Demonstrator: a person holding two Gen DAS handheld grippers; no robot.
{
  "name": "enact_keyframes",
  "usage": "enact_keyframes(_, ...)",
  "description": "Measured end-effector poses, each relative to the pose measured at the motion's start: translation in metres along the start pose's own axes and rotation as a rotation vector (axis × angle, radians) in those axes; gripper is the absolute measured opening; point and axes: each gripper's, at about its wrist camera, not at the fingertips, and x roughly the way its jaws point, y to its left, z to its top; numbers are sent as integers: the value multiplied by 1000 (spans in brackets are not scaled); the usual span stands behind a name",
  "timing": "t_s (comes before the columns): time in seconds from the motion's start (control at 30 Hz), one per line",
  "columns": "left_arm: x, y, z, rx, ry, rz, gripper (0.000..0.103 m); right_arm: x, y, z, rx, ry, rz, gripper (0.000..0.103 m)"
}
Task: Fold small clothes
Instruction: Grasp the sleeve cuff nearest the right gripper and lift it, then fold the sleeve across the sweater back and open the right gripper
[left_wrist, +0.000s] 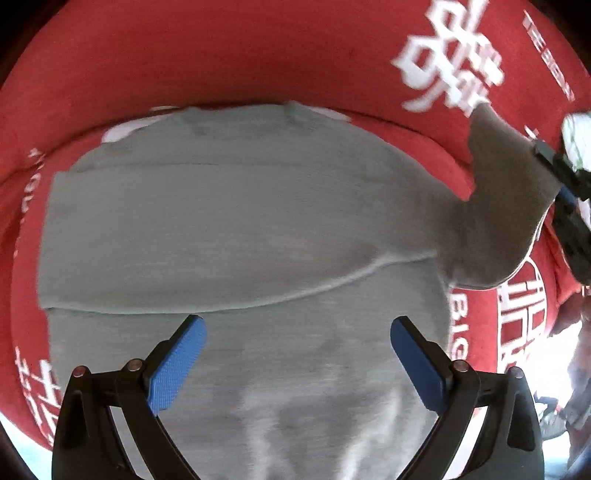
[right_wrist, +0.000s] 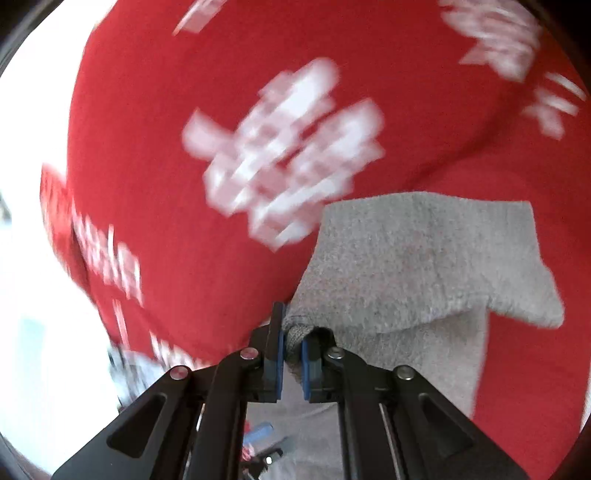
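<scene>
A grey garment (left_wrist: 236, 229) lies spread on a red cloth (left_wrist: 221, 55) printed with white characters. In the left wrist view it fills the middle of the frame, and a folded edge runs across it from about 9 o'clock toward 3 o'clock. The left gripper (left_wrist: 298, 354) hangs above the lower part of the garment, its blue pads (left_wrist: 177, 365) standing wide apart with nothing between them, only grey fabric underneath.

At 2 o'clock in that view a sleeve (left_wrist: 506, 206) is lifted off the red cloth and stands up darker than the rest of the garment; the right gripper (left_wrist: 565, 184) meets it at its outer end, at the frame's right edge.

In the right wrist view the right gripper (right_wrist: 291, 354) is clamped on a bunched bit of the sleeve (right_wrist: 406, 266), its pads pressed close against the fabric from both sides. The sleeve stretches away from the pads toward 1 o'clock, with a hemmed end at its far side. The red cloth (right_wrist: 184, 221) behind it is blurred. At 6 o'clock, below the fingers, a blue pad of the left gripper (right_wrist: 260, 432) shows dimly against the grey.
</scene>
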Motion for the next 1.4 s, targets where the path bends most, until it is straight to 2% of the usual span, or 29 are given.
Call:
enact_keyframes(0.13,-10,39,-1,-57,-21,32,101,69,60,-32,-220,170,-39,8)
enact_keyframes(0.2,-15,62,-2,-92,-28,46,101,100,72,-52,-277,253,-78,8)
enact_keyframes(0.3,-18,86,-5,-130,-36,62,101,142,75,-83,-295,358,-123,8)
enact_keyframes(0.43,-15,107,-10,-172,-29,71,101,178,53,-118,-259,473,-270,10)
enact_keyframes(0.47,-15,113,-11,-182,-31,68,101,180,47,-125,-250,487,-321,23)
enact_keyframes(0.5,-16,116,-11,-188,-35,65,101,179,42,-130,-237,490,-344,38)
enact_keyframes(0.57,-18,121,-12,-202,-43,56,101,166,35,-131,-154,449,-314,43)
enact_keyframes(0.7,-21,125,-13,-207,-52,48,101,133,21,-114,30,284,-297,43)
enact_keyframes(0.77,-24,129,-13,-208,-59,48,101,127,5,-104,165,215,-287,43)
enact_keyframes(0.8,-25,132,-13,-211,-64,48,101,128,1,-100,209,197,-284,41)
enact_keyframes(0.83,-27,134,-14,-213,-68,48,101,130,-4,-96,253,179,-280,35)
enact_keyframes(0.87,-29,139,-15,-218,-71,48,101,133,-1,-92,266,167,-278,15)
enact_keyframes(0.9,-31,144,-17,-225,-75,46,101,137,3,-89,251,162,-278,9)
enact_keyframes(0.97,-35,153,-19,-237,-81,43,101,148,30,-86,124,159,-271,9)
enact_keyframes(1.07,-40,167,-24,-251,-86,51,101,172,80,-95,-101,221,-245,9)
enact_keyframes(1.2,-45,188,-30,-287,-83,90,101,226,140,-141,-465,384,-312,10)
enact_keyframes(1.3,-49,202,-33,-316,-85,96,101,260,157,-177,-654,498,-382,10)
enact_keyframes(1.33,-50,206,-33,-322,-85,96,101,269,157,-190,-709,539,-410,12)
enact_keyframes(1.37,-51,208,-34,-324,-85,94,101,273,154,-199,-741,574,-433,17)
enact_keyframes(1.4,-51,210,-34,-326,-85,91,101,277,153,-204,-757,599,-450,30)
